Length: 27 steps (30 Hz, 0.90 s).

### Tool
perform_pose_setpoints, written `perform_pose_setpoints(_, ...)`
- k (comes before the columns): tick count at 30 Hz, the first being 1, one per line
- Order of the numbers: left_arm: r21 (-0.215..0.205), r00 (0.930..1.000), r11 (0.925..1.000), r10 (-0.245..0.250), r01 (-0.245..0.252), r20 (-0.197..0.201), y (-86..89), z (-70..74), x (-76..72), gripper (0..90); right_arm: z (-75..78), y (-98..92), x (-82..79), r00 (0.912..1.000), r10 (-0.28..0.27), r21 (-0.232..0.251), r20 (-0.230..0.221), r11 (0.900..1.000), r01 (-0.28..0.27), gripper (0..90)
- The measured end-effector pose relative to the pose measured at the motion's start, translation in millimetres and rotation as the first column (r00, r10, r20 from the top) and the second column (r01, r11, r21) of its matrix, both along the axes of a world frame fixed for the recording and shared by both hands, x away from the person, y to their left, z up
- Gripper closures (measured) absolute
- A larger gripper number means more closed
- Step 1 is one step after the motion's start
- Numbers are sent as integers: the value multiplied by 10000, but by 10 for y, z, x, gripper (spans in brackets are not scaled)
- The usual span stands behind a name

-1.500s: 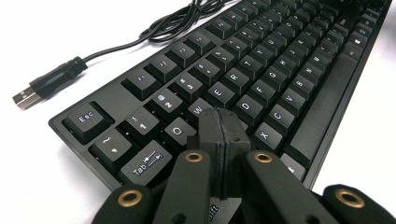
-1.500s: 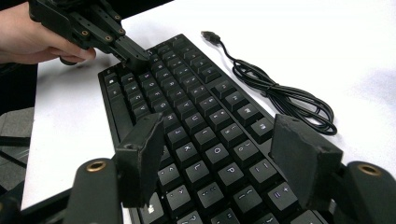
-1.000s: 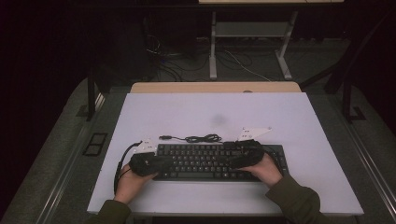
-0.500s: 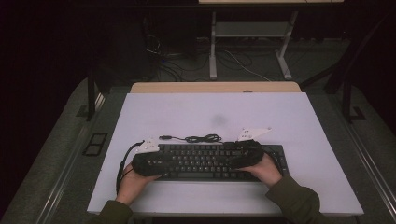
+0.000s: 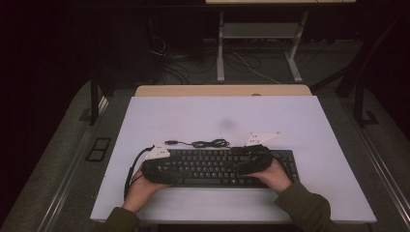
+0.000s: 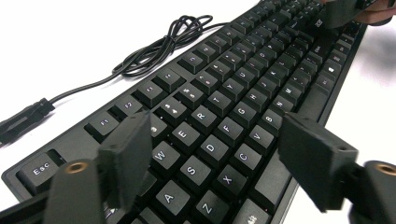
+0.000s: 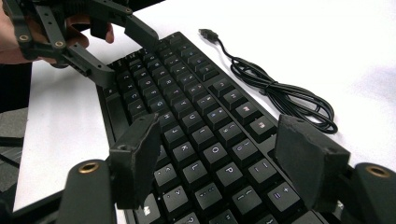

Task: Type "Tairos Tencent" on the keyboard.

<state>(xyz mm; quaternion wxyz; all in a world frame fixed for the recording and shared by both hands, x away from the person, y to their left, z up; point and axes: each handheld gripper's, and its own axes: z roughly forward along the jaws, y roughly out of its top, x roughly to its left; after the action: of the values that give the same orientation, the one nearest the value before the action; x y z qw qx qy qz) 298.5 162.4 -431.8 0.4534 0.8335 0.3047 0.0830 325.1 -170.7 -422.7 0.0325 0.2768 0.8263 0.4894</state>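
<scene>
A black keyboard [image 5: 217, 166] lies near the front of the white table [image 5: 222, 116]. Its coiled USB cable [image 5: 203, 143] rests unplugged just behind it. My left gripper [image 5: 174, 170] hovers over the keyboard's left end. In the left gripper view it [image 6: 219, 144] is open: one jaw sits above the Q and Tab keys, the other past the front edge. My right gripper [image 5: 241, 164] is over the right part. In the right gripper view it [image 7: 219, 149] is open across the O and P keys. The left gripper [image 7: 93, 42] faces it from the far end, and the cable [image 7: 280, 93] lies beside the keyboard.
A wooden strip [image 5: 222, 90] runs along the table's back edge. Behind it stand the legs of another table [image 5: 261, 34], with loose cables on the floor [image 5: 169, 63]. Black uprights flank the table at left [image 5: 94, 96] and right [image 5: 360, 96].
My left gripper has edged a little to the right over the keyboard's left end. The right gripper and the keyboard have hardly moved.
</scene>
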Motion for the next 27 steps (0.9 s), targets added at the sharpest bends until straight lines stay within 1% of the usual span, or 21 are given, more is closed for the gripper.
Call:
perform_pose_setpoints(3, 30, 10000, 10000, -23, 23, 25, -19, 1, 1, 201, -5, 9, 6, 10000, -49, -16, -4, 10000, 49, 308)
perform_pose_setpoints(9, -26, 10000, 10000, -45, 45, 22, -32, -1, -12, 198, 2, 55, 39, 10000, -29, 11, -22, 10000, 29, 315)
perform_pose_setpoints(10, -11, 10000, 10000, -59, 59, 46, -33, -1, -13, 198, 6, 71, 52, 10000, -33, 34, 25, 10000, 32, 317)
perform_pose_setpoints(11, -22, 10000, 10000, -64, 64, 50, -35, 0, -15, 197, 10, 83, 55, 10000, -72, 59, -31, 10000, 72, 318)
perform_pose_setpoints(16, -39, 9999, 10000, -78, 78, 73, -38, -6, -14, 197, 3, 155, 82, 10000, 43, 41, 14, 10000, -43, 322)
perform_pose_setpoints(17, -40, 9999, 10000, -79, 79, 78, -38, -7, -12, 197, 1, 166, 87, 10000, 20, 37, -36, 10000, -20, 322)
perform_pose_setpoints(21, -46, 9999, 9999, -91, 91, 77, -41, -13, -13, 197, -14, 217, 115, 10000, 89, -58, 27, 9999, -89, 323)
perform_pose_setpoints(23, -53, 9999, 10000, -75, 75, 68, -41, -17, -14, 197, -18, 244, 124, 10000, 51, -86, 12, 10000, -51, 333)
perform_pose_setpoints(27, -66, 9999, 9999, -89, 89, 75, -41, -22, -9, 197, -13, 290, 153, 9999, -114, -212, 64, 9997, 116, 320)
